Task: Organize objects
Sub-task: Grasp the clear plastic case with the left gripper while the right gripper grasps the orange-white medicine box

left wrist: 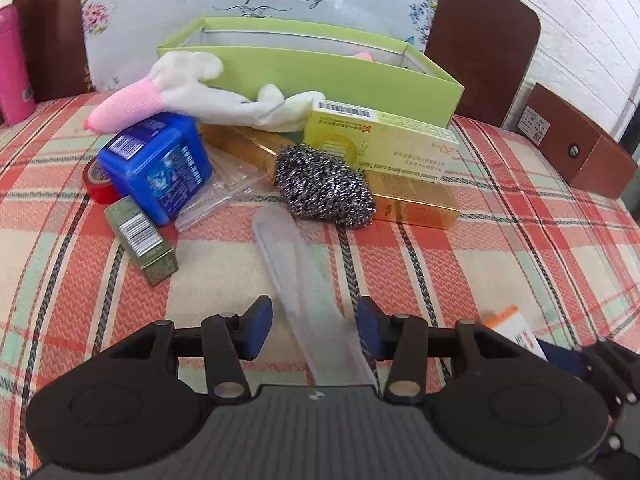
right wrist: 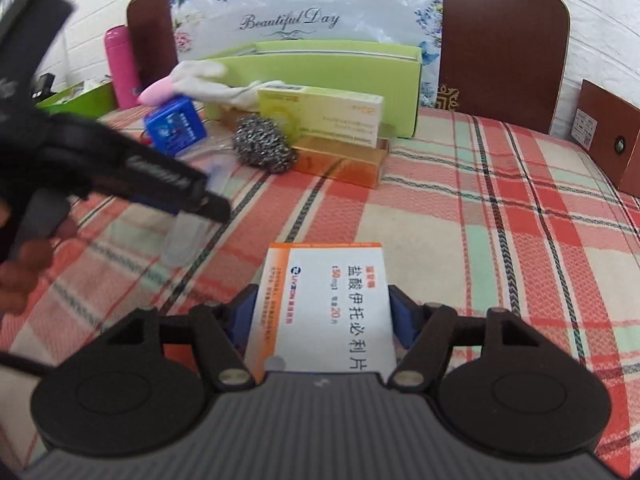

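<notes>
My left gripper [left wrist: 315, 326] is open, its blue pads on either side of a clear plastic case [left wrist: 304, 280] lying on the plaid cloth, not touching it. My right gripper [right wrist: 323, 316] is shut on a white and orange medicine box [right wrist: 324, 304]. The left gripper also shows in the right wrist view [right wrist: 192, 196], over the clear case [right wrist: 186, 240]. Ahead lies a pile: a steel scourer [left wrist: 324, 186], a yellow medicine box [left wrist: 384, 140], a gold box [left wrist: 412, 200], a blue box [left wrist: 158, 164], a white and pink glove [left wrist: 176, 92]. A green open box [left wrist: 320, 68] stands behind them.
A small olive box [left wrist: 142, 240] and a red tape roll [left wrist: 94, 184] lie at the left of the pile. A pink bottle [left wrist: 12, 72] stands far left. Brown boxes [left wrist: 576, 144] sit at the right edge. A floral bag and chair backs stand behind.
</notes>
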A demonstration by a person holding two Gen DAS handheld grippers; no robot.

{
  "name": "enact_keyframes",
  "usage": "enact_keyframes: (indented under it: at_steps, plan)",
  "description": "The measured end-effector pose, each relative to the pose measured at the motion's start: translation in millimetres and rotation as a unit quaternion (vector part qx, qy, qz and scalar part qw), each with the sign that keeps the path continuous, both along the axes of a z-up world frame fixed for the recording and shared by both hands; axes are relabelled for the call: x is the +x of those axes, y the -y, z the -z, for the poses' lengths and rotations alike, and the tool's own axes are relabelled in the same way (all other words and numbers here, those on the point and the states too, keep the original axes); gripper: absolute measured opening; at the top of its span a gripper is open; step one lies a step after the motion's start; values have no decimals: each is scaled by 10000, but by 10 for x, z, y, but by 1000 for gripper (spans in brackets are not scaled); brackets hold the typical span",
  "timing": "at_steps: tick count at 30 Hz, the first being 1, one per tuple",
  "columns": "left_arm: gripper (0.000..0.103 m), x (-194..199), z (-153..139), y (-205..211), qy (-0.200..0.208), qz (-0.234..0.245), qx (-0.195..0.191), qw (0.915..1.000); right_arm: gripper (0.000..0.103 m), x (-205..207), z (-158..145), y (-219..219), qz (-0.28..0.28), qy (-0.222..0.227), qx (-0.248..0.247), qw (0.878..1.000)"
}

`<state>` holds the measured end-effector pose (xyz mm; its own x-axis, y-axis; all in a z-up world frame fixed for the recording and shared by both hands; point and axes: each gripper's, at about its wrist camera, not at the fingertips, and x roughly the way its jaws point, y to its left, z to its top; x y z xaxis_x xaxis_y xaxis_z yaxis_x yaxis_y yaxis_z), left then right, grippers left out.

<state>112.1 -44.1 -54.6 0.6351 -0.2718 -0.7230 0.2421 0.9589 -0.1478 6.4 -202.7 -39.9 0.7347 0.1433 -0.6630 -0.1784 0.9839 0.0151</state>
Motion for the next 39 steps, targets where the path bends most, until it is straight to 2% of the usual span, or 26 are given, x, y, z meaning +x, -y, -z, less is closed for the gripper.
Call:
enact_keyframes:
  at_steps: [3, 6, 10, 14, 17, 21, 23, 25, 28, 32, 39]
  plan:
    - [40, -43, -2, 77, 107, 308, 261, 9991, 77, -82, -50, 56, 8, -161, 120, 9998]
    - [29, -178, -31, -3, -12, 684, 112, 9976, 77, -182, -115, 104, -79, -274, 79, 9996]
    - [29, -324, -36, -75, -68, 669, 146, 9976, 77, -238, -128, 129, -146, -386, 79, 9991]
    - [31, -284, -26, 9, -32, 600, 252, 9979, 68, -189, -85, 89, -64, -392, 46, 9992]
    - [33, -276, -13, 70, 40, 649, 410, 9970, 67, -175, -73, 89, -9, -389, 90, 9992]
    - [36, -275, 1, 91, 82, 652, 407, 9970, 65, -131, -59, 67, 45, -339, 75, 9994]
    - [28, -285, -5, 94, 99, 690, 441, 9966, 65, -130, -66, 55, 43, -326, 49, 9994]
    - [29, -284, -31, 68, 45, 698, 339, 9970, 65, -132, -77, 68, 33, -325, 119, 9994]
    - [29, -317, -118, 40, 111, 692, 197, 9973, 65, -128, -139, 100, 37, -288, 294, 9991]
    - [29, -353, -339, -1, 358, 748, -39, 9965, 65, -82, -304, 105, -7, -42, 292, 9996]
    - [29, -245, -847, -92, 1058, 750, -283, 9912, 65, 229, -709, 119, -132, 566, 436, 9974]
